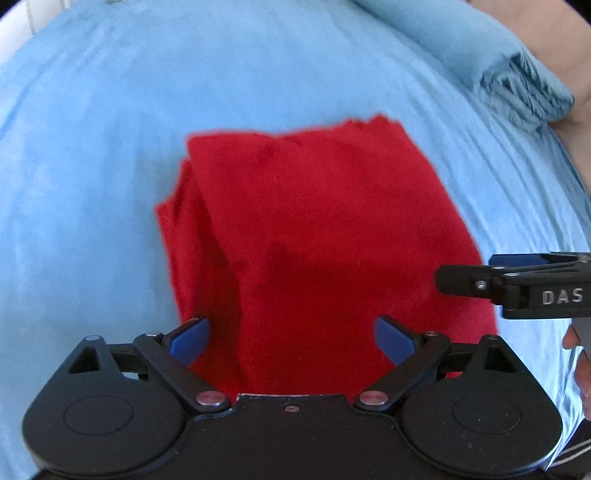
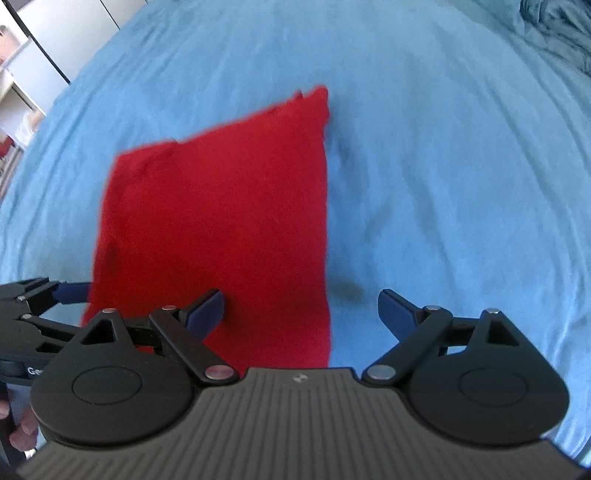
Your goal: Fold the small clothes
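A red garment (image 1: 317,236) lies folded into a rough rectangle on the blue bedsheet (image 1: 110,166); it also shows in the right wrist view (image 2: 221,221). My left gripper (image 1: 291,338) is open and empty, its blue pads (image 1: 192,339) spread over the garment's near edge. My right gripper (image 2: 301,312) is open and empty, straddling the garment's right near corner. The right gripper also shows in the left wrist view (image 1: 517,284) at the garment's right edge. The left gripper shows in the right wrist view (image 2: 48,295) at the garment's left edge.
A bunched fold of blue sheet (image 1: 517,81) lies at the far right. White furniture (image 2: 44,48) stands beyond the bed's far left edge. Darker bedding (image 2: 557,26) sits at the far right corner.
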`<state>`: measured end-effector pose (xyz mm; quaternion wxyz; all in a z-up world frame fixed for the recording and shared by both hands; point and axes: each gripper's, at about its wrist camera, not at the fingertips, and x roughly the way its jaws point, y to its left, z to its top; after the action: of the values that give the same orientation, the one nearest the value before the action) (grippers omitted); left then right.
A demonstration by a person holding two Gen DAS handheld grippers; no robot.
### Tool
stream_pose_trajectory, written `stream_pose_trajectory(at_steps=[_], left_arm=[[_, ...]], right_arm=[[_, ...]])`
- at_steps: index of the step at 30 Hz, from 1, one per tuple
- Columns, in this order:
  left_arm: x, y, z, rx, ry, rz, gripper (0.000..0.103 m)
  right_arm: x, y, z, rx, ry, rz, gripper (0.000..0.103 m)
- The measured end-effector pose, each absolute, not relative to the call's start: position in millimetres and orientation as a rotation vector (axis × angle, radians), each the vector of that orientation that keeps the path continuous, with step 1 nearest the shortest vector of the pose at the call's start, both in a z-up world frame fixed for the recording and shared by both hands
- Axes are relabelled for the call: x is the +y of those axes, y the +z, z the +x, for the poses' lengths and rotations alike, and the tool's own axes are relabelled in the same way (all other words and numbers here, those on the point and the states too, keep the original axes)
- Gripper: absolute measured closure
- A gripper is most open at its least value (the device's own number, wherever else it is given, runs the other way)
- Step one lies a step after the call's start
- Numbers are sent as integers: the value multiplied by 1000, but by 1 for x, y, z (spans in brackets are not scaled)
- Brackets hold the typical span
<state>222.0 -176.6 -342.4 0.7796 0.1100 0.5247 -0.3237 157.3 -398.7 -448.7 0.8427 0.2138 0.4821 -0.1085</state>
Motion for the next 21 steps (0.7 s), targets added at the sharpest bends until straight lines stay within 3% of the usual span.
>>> stream_pose_trajectory(at_steps=[7, 21], left_arm=[[-134, -254, 190, 1035, -600, 207, 5], [-47, -52, 83, 935, -386, 129, 0]], right_arm=[[-391, -357, 119, 897, -195, 382, 0], [-338, -147, 3, 922, -295, 271, 0]])
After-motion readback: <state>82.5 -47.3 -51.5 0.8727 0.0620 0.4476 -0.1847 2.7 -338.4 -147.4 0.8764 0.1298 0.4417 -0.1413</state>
